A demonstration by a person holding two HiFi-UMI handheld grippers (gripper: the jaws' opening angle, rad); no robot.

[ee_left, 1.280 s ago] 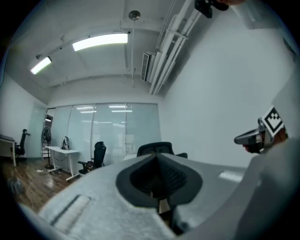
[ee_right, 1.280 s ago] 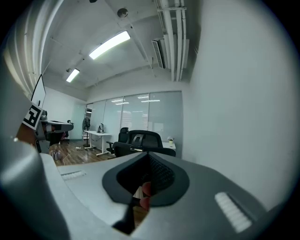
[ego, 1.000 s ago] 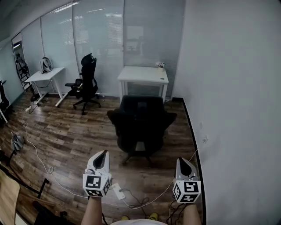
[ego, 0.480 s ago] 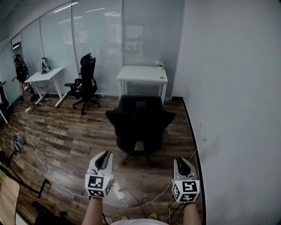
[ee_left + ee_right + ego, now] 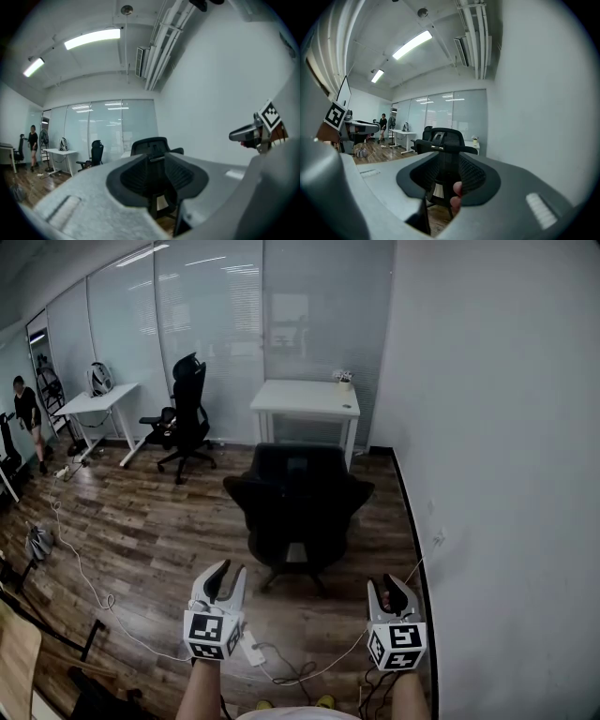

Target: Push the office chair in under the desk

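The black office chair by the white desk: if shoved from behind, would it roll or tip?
It probably rolls easily: the black mesh-backed office chair stands on a star base on smooth wooden floor. Pushing it high up might tilt or swivel it rather than move it straight.

Two black office chairs, the near chair point(image 5: 298, 507) and the far chair point(image 5: 187, 418); two white desks, the near desk point(image 5: 305, 399) and the far desk point(image 5: 94, 404); one person point(image 5: 26, 418) at far left; one fan point(image 5: 98, 379) behind the far desk; one small pot point(image 5: 345, 382) on the near desk.
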